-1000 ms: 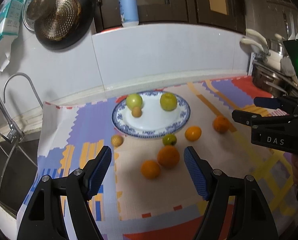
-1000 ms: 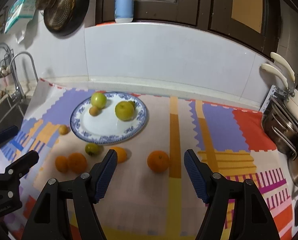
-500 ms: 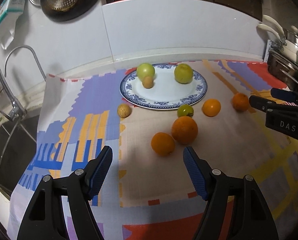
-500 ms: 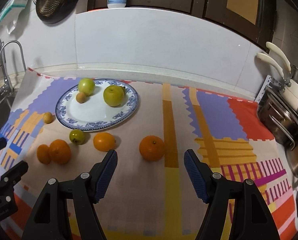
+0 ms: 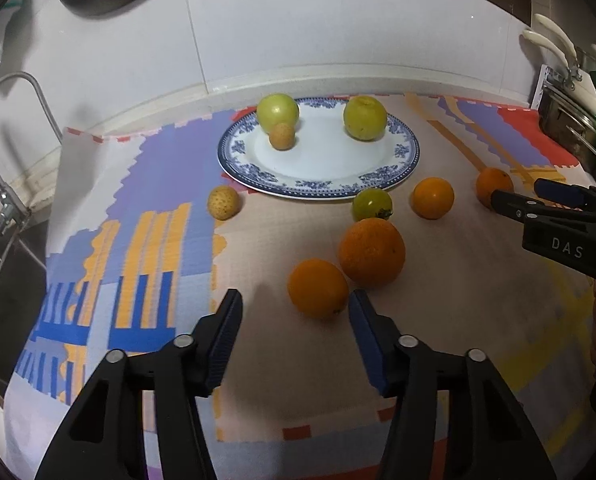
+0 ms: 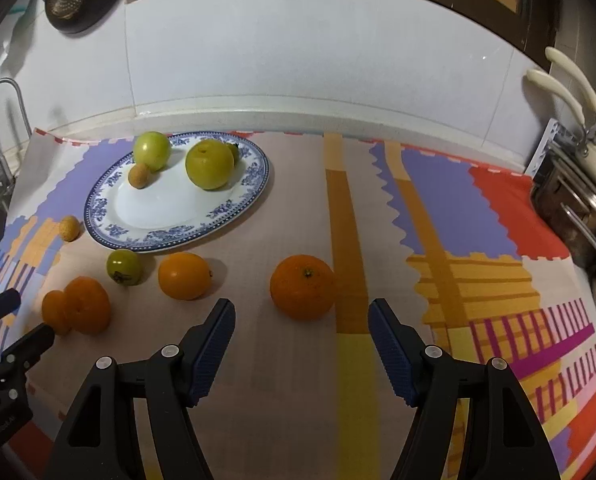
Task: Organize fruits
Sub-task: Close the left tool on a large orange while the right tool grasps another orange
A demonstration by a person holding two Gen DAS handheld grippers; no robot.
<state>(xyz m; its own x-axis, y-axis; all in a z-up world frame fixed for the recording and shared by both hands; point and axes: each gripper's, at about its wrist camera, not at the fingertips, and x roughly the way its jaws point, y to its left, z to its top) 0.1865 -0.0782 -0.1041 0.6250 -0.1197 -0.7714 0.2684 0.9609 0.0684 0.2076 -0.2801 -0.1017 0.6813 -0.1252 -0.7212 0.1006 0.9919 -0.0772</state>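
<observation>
In the lower middle of the left wrist view, the left gripper (image 5: 294, 320) holds its blue-padded fingers wide apart with nothing between them; a small orange (image 5: 317, 289) lies just ahead of the gap, touching a bigger orange (image 5: 372, 252) above and to its right. In the right wrist view the right gripper (image 6: 301, 330) is likewise spread wide and empty, with a stemmed orange (image 6: 303, 287) just above the gap on the patterned mat (image 6: 438, 200). Further up, left of centre, another orange (image 6: 184, 276) and a small green fruit (image 6: 124, 267) lie below the blue-rimmed plate (image 6: 110, 232). The plate carries two green apples (image 6: 209, 164) and a small brown fruit (image 6: 139, 175); another brown fruit (image 6: 69, 228) lies off its left edge.
</observation>
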